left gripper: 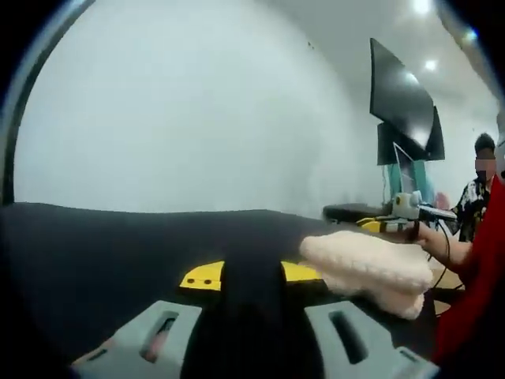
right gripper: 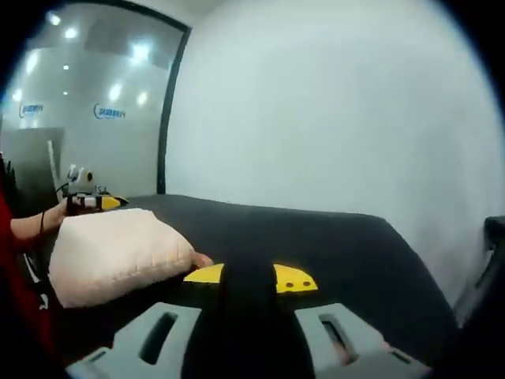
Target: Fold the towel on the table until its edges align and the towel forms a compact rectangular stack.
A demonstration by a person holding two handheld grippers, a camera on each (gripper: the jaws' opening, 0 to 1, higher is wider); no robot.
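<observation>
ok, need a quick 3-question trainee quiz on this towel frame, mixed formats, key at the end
1. True or false: the towel lies spread flat in a single layer on the black table.
2. Multiple choice: in the right gripper view, the towel sits A) left of the right gripper, B) right of it, C) between its jaws.
3. Fill in: the left gripper jaws hold ___.

Key
1. False. It is a bulky folded bundle.
2. A.
3. Nothing; the jaws stand apart with only dark table between them, and the towel lies off to the right in the left gripper view.
</observation>
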